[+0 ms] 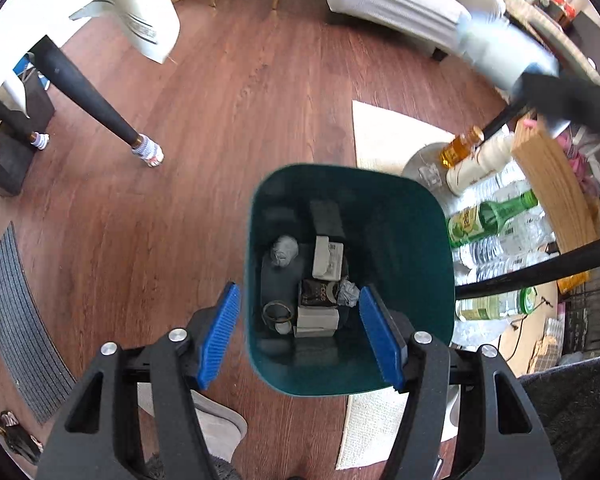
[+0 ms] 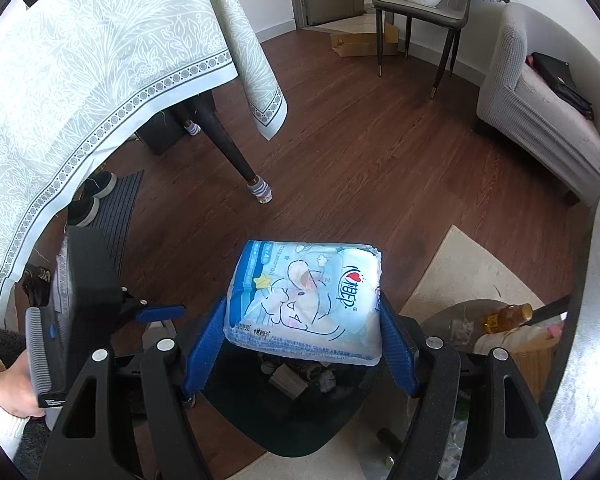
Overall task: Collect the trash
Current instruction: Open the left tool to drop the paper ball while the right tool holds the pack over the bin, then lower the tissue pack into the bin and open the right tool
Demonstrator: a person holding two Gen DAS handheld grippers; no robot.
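- The bin [image 1: 350, 280] stands on the floor [image 1: 228, 120], boxes [image 1: 327, 258] and crumpled paper [image 1: 285, 251] inside.
- Bottles [image 1: 488, 220] lie just right of it.
- A table leg [image 1: 96, 100] stands well left.
- The tissue pack [image 2: 306, 300] hangs above the bin.

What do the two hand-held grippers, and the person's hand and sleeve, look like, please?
Each hand-held gripper, left and right, has black triangular-cutout arms, silver round bolts and ribbed blue finger pads. The hand is bare, with a cream knit cuff under a grey fuzzy sleeve.
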